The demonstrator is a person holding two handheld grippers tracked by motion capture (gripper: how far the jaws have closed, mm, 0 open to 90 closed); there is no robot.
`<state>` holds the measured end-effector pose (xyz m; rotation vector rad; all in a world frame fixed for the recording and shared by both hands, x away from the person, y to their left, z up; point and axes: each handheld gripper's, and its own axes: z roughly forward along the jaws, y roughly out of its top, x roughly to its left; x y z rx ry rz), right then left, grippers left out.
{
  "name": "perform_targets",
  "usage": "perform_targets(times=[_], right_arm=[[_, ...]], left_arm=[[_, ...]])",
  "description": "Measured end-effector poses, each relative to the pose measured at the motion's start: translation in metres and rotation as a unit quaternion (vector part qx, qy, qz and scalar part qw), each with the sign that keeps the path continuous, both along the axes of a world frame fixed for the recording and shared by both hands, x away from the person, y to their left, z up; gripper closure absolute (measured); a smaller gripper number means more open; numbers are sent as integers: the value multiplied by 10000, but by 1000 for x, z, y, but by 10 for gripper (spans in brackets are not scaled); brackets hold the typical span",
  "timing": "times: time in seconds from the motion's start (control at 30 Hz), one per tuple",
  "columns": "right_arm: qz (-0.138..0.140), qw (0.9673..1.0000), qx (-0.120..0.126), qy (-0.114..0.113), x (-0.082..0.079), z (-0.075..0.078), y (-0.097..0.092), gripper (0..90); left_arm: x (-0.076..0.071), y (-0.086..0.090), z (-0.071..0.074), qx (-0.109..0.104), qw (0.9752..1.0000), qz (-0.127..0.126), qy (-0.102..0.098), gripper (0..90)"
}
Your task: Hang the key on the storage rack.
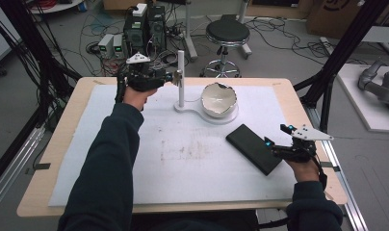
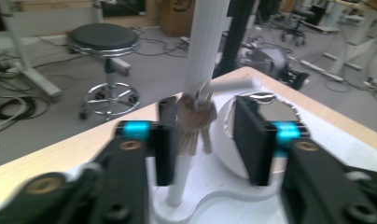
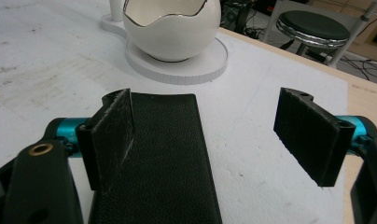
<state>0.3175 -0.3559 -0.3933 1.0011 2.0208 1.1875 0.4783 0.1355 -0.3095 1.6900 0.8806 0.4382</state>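
one bunch of keys (image 2: pixel 196 122) is seen hung on one white post (image 1: pixel 181 77) | one egg-shaped bowl (image 1: pixel 219 98), one black case (image 1: pixel 252 147) | left gripper (image 1: pixel 175 76) jaws spread around keys, not pressing | right gripper (image 1: pixel 268 143) jaws spread wide over case | white mat (image 1: pixel 183 149) on wooden table (image 1: pixel 67 125) | one stool (image 1: pixel 226 33), cables on floor

White post (image 1: pixel 181 79) and bowl (image 1: pixel 219 99) block the far middle, open mat (image 1: pixel 183 154) nearer.
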Motion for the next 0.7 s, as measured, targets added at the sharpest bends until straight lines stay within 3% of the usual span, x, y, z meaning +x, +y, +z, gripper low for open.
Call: perform_targets(times=[0.07,0.1,0.17,0.2,0.33,0.53,0.7], right_arm=[[0,10000,-9,11,0,0,0,205],[0,10000,-8,23,1,0,1,204],[5,10000,-13,33,1,0,1,204],[20,10000,-22,61,2,0,2,204],[29,9999,-53,137,4,-1,6,204],[-28,9997,-64,229,8,-2,7,204],[2,9995,-204,238,9,-3,14,204]], left_arm=[[-11,4,-6,95,9999,38,-117,511],[-19,6,-10,213,9996,90,-190,385],[-31,9,-17,276,9990,169,-304,338],[-38,12,-21,310,9986,222,-364,242],[-62,22,-36,358,9975,351,-494,210],[-93,41,-54,265,9962,487,-671,209],[-105,56,-66,184,9967,539,-584,209]])
